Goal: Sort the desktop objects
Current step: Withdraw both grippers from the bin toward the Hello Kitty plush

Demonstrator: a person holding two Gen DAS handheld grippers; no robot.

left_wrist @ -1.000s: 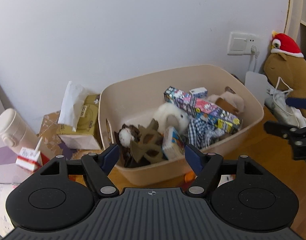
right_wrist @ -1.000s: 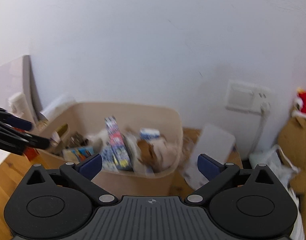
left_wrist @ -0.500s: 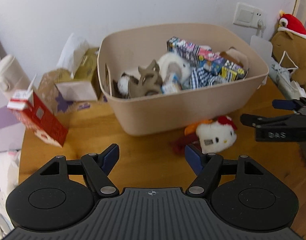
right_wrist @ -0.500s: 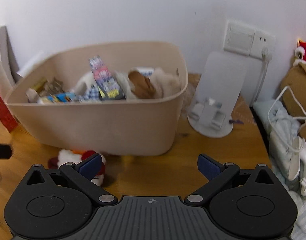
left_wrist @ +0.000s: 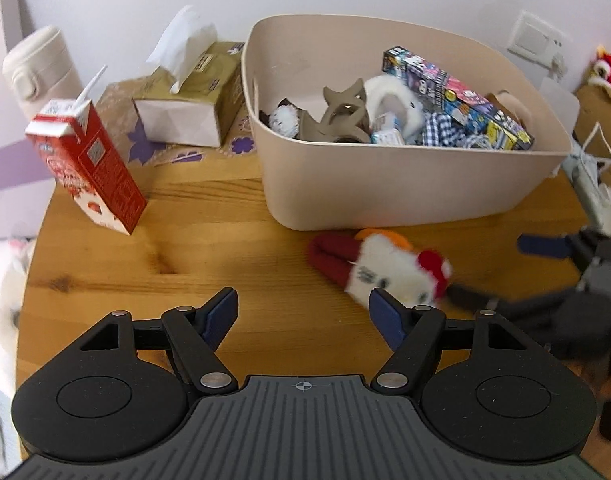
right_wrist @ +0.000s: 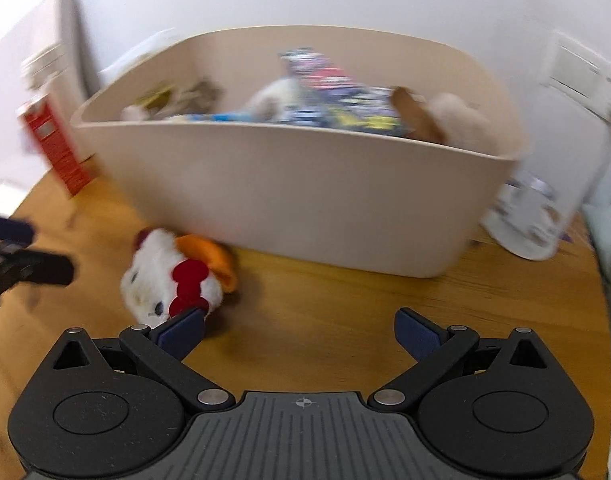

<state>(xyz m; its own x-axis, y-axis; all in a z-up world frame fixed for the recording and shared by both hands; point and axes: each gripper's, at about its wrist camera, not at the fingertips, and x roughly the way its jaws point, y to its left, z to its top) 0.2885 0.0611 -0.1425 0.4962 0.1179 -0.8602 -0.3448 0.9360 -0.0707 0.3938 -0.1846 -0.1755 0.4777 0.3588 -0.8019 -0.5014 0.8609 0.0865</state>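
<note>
Left wrist view: the left hand-held gripper point(left_wrist: 303, 316) is wide open over the wooden counter point(left_wrist: 185, 264). It has nothing in it.

Right wrist view: the right hand-held gripper point(right_wrist: 299, 332) is wide open too, and it has nothing in it. The picture is blurry.

Soft toy: a white plush toy point(left_wrist: 389, 270) with a red bow and orange and red bits lies on the counter. It is just in front of the bin wall, not inside.

Toy and grippers: in the left wrist view the toy is just past the right-side fingertip. In the right wrist view it is just past the left-side fingertip point(right_wrist: 183, 330). No pads point(left_wrist: 221, 316) press on it.

Bin: the big beige bin point(left_wrist: 385, 184) stands at the back of the counter. It has lots of things in it: a colourful box point(left_wrist: 457, 98), a fluffy white toy, a grey clip and checked cloth.

Other things: a red drink carton point(left_wrist: 85, 164) with a straw, a tissue box point(left_wrist: 193, 96) and a white bottle point(left_wrist: 39, 64) stand to the left of the bin.

Done: I think most of the small things are already in the bin.

Left to do: I think the plush toy needs to be picked up and put in. I cannot tell if the carton should go too.
</note>
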